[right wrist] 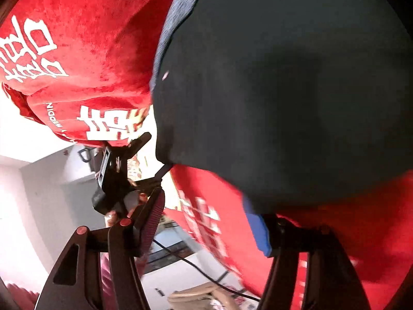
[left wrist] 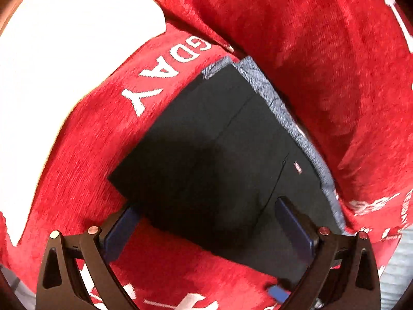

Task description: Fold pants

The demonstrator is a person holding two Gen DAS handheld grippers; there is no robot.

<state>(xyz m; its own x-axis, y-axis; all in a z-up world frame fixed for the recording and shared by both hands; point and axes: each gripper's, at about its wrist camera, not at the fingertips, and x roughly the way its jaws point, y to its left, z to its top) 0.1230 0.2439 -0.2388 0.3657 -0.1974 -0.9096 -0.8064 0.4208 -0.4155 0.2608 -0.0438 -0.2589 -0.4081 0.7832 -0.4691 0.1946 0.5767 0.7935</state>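
The work surface is a red cloth (left wrist: 296, 25) with white lettering, spread over a bed or table, with a white area (left wrist: 64, 51) at its far left edge. Left wrist view: the pants (left wrist: 219, 155), dark with a grey waistband (left wrist: 296, 129), lie flat on the cloth as a compact folded rectangle, waistband along the right edge and a small label near it. The left gripper (left wrist: 206, 222) points steeply down at the near end of the pants, jaws apart; one blue pad (left wrist: 294, 222) sits over the fabric, the other is off the near corner over the cloth. Nothing is clamped. Judgement: the fingers straddle the corner, placed either to take it for another fold or having let it go; the view does not say which. Right wrist view: the pants (right wrist: 284, 90) fill the upper right, close to the lens, with the grey band along their left edge and the cloth (right wrist: 77, 38) beyond. The right gripper (right wrist: 206, 222) stands open, holding nothing; its blue pad (right wrist: 258, 230) lies just beneath the dark edge, contact not determinable. The other gripper (right wrist: 116, 170) appears at centre left, held by a hand (right wrist: 124, 209). Below, bright room and a cable (right wrist: 206, 271) are visible past the cloth's edge. Judgement: folding looks well advanced.
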